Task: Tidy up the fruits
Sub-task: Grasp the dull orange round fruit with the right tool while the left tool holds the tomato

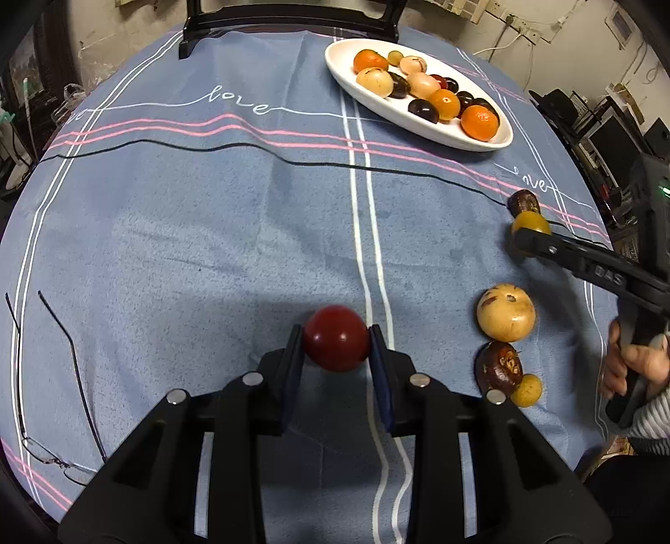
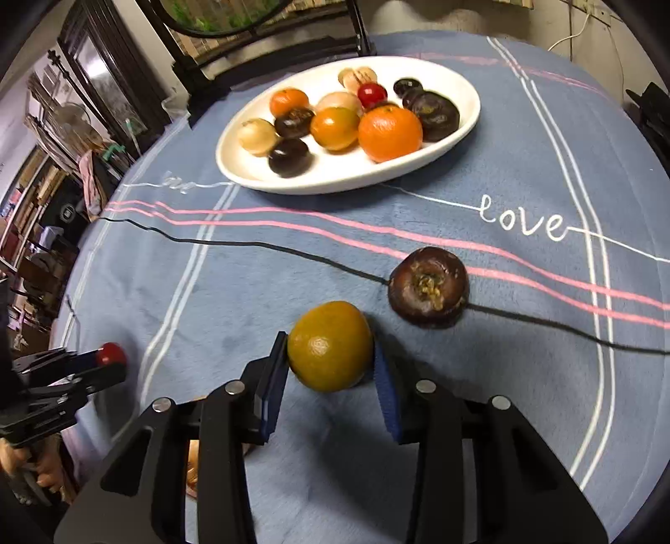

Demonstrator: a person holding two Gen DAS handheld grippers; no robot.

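Note:
My left gripper is shut on a red round fruit just above the blue cloth. My right gripper is shut on a yellow-orange citrus; it also shows in the left wrist view. A dark brown fruit lies just beyond the citrus. A white oval plate at the far side holds several oranges, dark fruits and pale fruits. In the left wrist view a tan fruit, a dark brown fruit and a small yellow fruit lie on the cloth at the right.
A thin black cable crosses the blue tablecloth in front of the plate. Wire-framed glasses lie at the near left. A dark chair stands behind the table. Cluttered shelves surround the table.

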